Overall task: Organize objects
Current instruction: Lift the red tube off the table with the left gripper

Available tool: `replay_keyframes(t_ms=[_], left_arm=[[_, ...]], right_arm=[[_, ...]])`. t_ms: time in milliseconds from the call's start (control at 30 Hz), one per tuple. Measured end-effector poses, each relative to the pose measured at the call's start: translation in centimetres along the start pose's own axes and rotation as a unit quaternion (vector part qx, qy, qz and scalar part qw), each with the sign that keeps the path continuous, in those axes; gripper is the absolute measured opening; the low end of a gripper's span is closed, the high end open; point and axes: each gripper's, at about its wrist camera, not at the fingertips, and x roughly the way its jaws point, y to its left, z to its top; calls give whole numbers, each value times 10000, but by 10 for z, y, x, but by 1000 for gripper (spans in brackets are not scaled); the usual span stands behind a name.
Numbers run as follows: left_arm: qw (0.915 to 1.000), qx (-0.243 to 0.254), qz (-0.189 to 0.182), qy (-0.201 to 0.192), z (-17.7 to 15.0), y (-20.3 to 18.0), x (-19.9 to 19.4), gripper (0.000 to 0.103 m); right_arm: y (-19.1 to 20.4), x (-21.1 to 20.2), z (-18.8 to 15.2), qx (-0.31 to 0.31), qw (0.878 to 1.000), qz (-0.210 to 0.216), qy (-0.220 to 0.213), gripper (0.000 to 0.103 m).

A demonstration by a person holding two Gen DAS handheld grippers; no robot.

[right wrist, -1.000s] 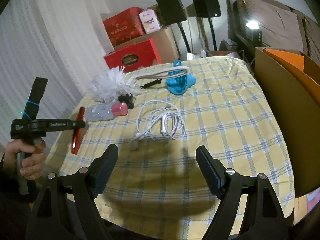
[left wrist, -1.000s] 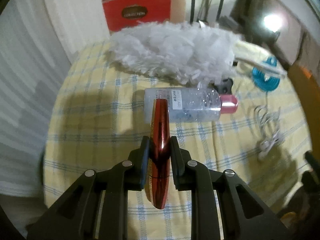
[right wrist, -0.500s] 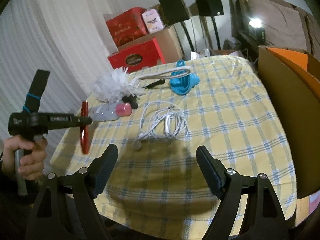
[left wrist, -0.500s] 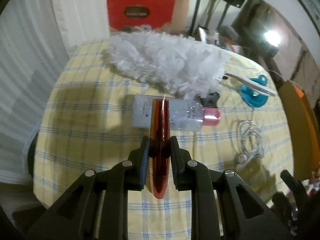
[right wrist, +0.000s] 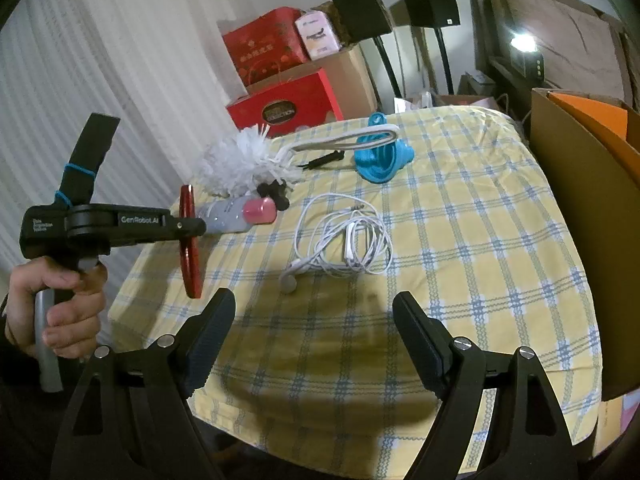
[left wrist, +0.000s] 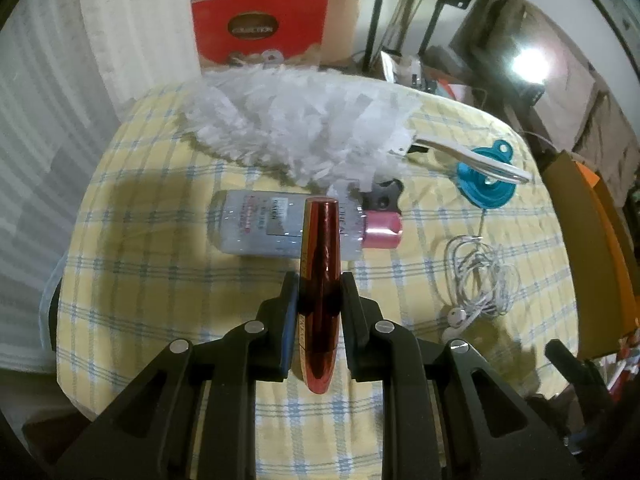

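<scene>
Red tube [left wrist: 319, 280]: a slim, glossy cosmetic tube, likely mascara, clamped between the fingers of the left gripper [left wrist: 319, 300] and lifted clear of the table.
Grip point: the pads press on the tube's middle, so one end sticks out ahead of the fingertips and the other pokes back between the finger arms.
Long axis: seen from the left wrist, it runs straight ahead in line with the fingers; seen from the right wrist, the red tube [right wrist: 189, 240] stands nearly upright, crossing the dark left gripper [right wrist: 192, 226] at a right angle.
Below the fingers: a clear bottle [left wrist: 280, 226] with a pink cap lies crosswise on the yellow checked tablecloth [left wrist: 140, 280], just past the tube's far tip.
Further ahead: a white fluffy duster [left wrist: 300, 132] lies beyond the bottle; a blue funnel [left wrist: 486, 184] and a tangle of white earphones [left wrist: 480, 276] lie off to the fingers' right.
Right gripper [right wrist: 312, 332]: fingers wide apart with nothing between them, hanging over the near edge of the table.
Nearer hand: the left one, which already carries the tube; the right is well apart from it.
Possible destination: a cardboard box [right wrist: 580, 220] stands by the table to the right gripper's right, so the tube probably has to cross the table; this is a guess.
</scene>
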Motion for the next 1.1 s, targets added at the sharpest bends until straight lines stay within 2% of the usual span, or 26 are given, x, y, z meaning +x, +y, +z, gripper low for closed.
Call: replay_keyframes(t_ms=[100, 200, 233, 333, 600, 733, 1100], left_arm=[[9995, 134, 73, -258, 0, -7, -8, 18], [9959, 439, 555, -562, -2, -19, -14, 18], [9957, 455, 577, -562, -1, -20, -14, 18], [9975, 374, 307, -516, 0, -21, -14, 18], [9971, 365, 332, -584, -2, -28, -13, 18], [9946, 710, 251, -711, -6, -41, -19, 18], [9916, 1070, 178, -707, -15, -66, -13, 18]], right_arm=[[-1, 0, 0, -5, 10000, 16, 2, 83], [-1, 1, 0, 25, 10000, 18, -10, 83], [-2, 1, 0, 42, 10000, 21, -16, 83], [-5, 1, 0, 93, 10000, -1, -13, 83], [-10, -2, 1, 170, 9998, -34, -41, 83], [-11, -3, 0, 199, 9998, -33, -58, 84], [-18, -2, 0, 306, 9995, -78, -30, 85]])
